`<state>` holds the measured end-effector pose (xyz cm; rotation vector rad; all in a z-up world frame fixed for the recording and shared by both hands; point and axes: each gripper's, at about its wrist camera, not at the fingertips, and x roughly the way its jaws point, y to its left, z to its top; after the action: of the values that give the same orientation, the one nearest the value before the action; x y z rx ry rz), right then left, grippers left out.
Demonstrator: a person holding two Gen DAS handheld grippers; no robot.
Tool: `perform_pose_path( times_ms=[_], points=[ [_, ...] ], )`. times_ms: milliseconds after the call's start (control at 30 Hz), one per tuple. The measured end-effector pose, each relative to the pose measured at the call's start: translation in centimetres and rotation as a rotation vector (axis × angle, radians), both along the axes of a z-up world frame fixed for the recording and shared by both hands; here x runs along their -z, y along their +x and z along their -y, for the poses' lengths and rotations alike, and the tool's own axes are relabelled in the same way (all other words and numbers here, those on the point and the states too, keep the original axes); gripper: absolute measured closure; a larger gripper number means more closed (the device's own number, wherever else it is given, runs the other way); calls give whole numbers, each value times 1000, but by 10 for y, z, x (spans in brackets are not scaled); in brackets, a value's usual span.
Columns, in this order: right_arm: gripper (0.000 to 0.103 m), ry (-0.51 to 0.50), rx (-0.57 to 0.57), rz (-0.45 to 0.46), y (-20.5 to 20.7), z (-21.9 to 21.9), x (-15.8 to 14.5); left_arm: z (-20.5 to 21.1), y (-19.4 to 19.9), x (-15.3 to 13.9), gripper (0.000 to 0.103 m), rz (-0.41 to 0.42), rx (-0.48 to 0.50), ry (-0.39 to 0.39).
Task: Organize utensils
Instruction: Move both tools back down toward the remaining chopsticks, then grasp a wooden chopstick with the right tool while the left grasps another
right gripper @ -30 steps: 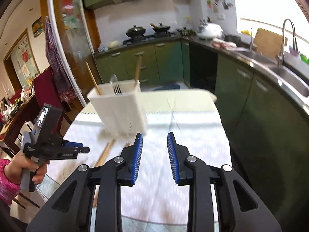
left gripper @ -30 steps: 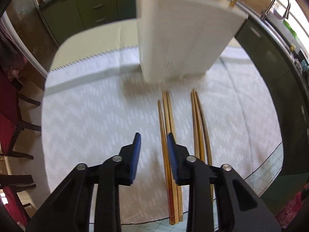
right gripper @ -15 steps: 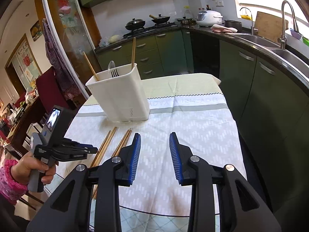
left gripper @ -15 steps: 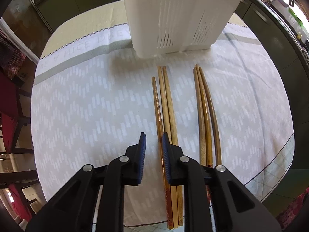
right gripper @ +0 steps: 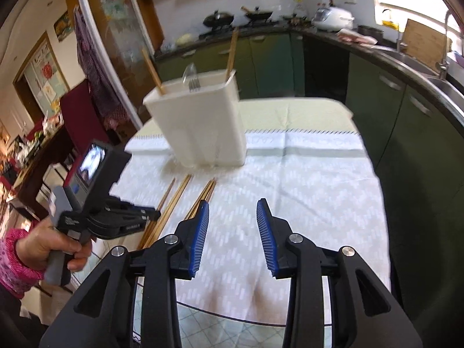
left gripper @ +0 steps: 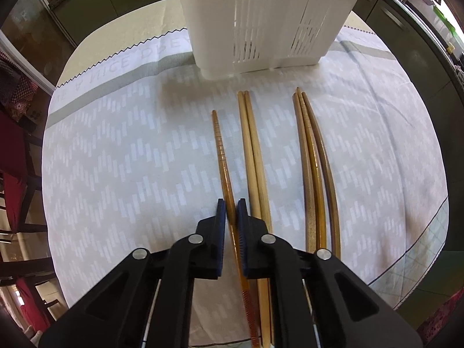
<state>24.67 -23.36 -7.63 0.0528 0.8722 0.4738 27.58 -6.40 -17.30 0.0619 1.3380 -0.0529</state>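
Several wooden chopsticks lie side by side on the white tablecloth (left gripper: 121, 174) in front of a white slotted utensil holder (left gripper: 261, 20). My left gripper (left gripper: 231, 207) is shut on the leftmost, ridged brown chopstick (left gripper: 221, 156), low over the cloth. A pale pair (left gripper: 252, 145) lies just to its right, and three darker ones (left gripper: 311, 156) lie further right. In the right wrist view the holder (right gripper: 200, 124) holds a fork, a spoon and two chopsticks. My right gripper (right gripper: 232, 211) is open and empty above the cloth, right of the chopsticks (right gripper: 174, 200). The left gripper shows there too (right gripper: 150, 213).
The cloth covers a table (right gripper: 304, 110) with its front edge near both grippers. Green kitchen cabinets (right gripper: 406, 110) and a counter with a sink run along the right. Red chairs (left gripper: 11, 156) stand to the left of the table.
My left gripper moved forward and right over the leftmost chopstick and closed on it. My right gripper rose and shifted slightly and stayed open.
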Motion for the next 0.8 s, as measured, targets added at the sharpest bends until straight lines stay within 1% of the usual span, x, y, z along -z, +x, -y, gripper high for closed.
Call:
perform_pose_path(
  times_ms=[133, 233, 333, 500, 567, 633, 733, 767, 800],
  points=[
    [68, -62, -47, -76, 11, -30, 30, -9, -3, 1, 95, -1, -4, 10],
    [68, -97, -94, -176, 23, -55, 62, -20, -4, 2, 95, 0, -20, 10],
    [68, -120, -117, -234, 32, -75, 84, -31, -6, 3, 95, 4, -35, 9],
    [68, -171, -128, -251, 39, -102, 99, -37, -7, 6, 95, 11, -34, 1],
    [69, -204, -119, -254, 43, -108, 103, -31, -8, 7, 95, 10, -31, 1],
    [70, -250, -109, -245, 46, -115, 106, -28, -8, 6, 95, 8, -29, -3],
    [70, -281, -115, -236, 47, -121, 107, -27, -10, 6, 95, 7, -26, -15],
    [70, -308, -113, -224, 47, -125, 107, -38, -8, 7, 95, 6, -24, -18],
    [70, -319, -114, -222, 47, -128, 107, -38, -7, 7, 95, 7, -23, -18]
  ],
)
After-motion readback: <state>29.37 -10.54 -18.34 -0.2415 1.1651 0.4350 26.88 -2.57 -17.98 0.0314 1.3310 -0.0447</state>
